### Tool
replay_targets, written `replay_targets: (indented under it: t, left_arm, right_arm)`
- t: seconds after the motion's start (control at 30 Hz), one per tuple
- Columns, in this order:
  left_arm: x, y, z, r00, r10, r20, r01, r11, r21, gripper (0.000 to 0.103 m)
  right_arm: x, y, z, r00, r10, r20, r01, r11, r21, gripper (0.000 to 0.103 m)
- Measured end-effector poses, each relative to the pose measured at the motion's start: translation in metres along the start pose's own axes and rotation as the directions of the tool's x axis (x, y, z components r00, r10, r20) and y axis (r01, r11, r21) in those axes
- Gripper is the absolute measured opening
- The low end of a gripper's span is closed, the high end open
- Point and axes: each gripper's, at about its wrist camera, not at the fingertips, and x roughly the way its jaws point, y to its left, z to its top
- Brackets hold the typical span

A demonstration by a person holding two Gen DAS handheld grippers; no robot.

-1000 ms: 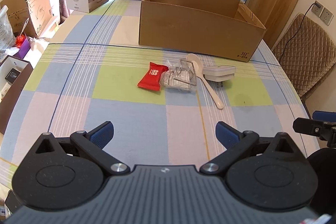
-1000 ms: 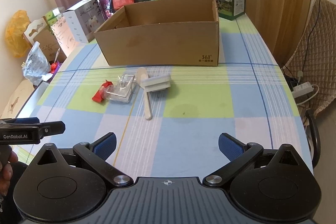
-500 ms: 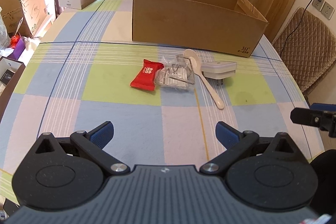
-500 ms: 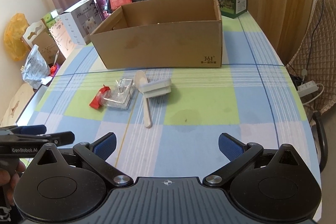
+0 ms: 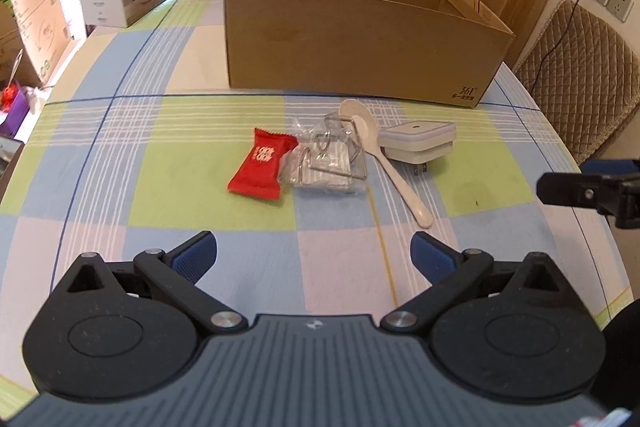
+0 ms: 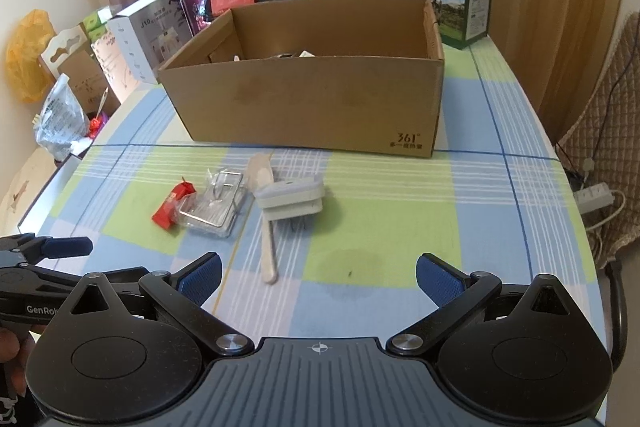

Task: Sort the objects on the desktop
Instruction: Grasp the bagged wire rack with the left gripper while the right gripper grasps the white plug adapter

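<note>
1. Our left tongs (image 5: 314,253) hover over the checked counter (image 5: 140,187), spread wide and holding nothing.
2. Ahead of them lies a red snack packet (image 5: 262,165), touching a clear plastic bag with a wire hook rack (image 5: 330,165).
3. A white plastic spoon (image 5: 384,163) lies next, its bowl resting on the bag's far corner and its handle pointing back towards us.
4. Just right of the spoon sits a white plug adapter (image 5: 418,145), prongs towards us.
5. Behind the cluster stands an open cardboard box (image 5: 360,47), with a few items visible inside from the right wrist view.
6. Our right tongs (image 6: 318,277) are also wide open and empty, near the adapter and spoon handle.
</note>
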Motion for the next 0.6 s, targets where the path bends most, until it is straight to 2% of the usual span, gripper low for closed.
replay_targets:
  t: [0.2, 0.43, 0.6]
  left_arm:
    - [0.023, -0.006, 0.008, 1.000, -0.003, 0.001, 0.003, 0.999, 0.037, 0.101]
    - [0.048, -0.011, 0.011, 0.999, -0.016, 0.029, 0.014, 0.997, 0.072, 0.101]
    - [0.063, -0.015, 0.013, 0.998, -0.032, 0.048, 0.027, 0.994, 0.111, 0.100]
  right_arm:
    - [0.026, -0.001, 0.017, 0.999, 0.019, -0.037, -0.022, 0.997, -0.070, 0.101]
    - [0.056, -0.008, 0.021, 0.998, 0.034, -0.047, -0.038, 0.996, -0.084, 0.100]
    - [0.067, -0.009, 0.018, 0.998, 0.041, -0.045, -0.045, 0.995, -0.094, 0.093]
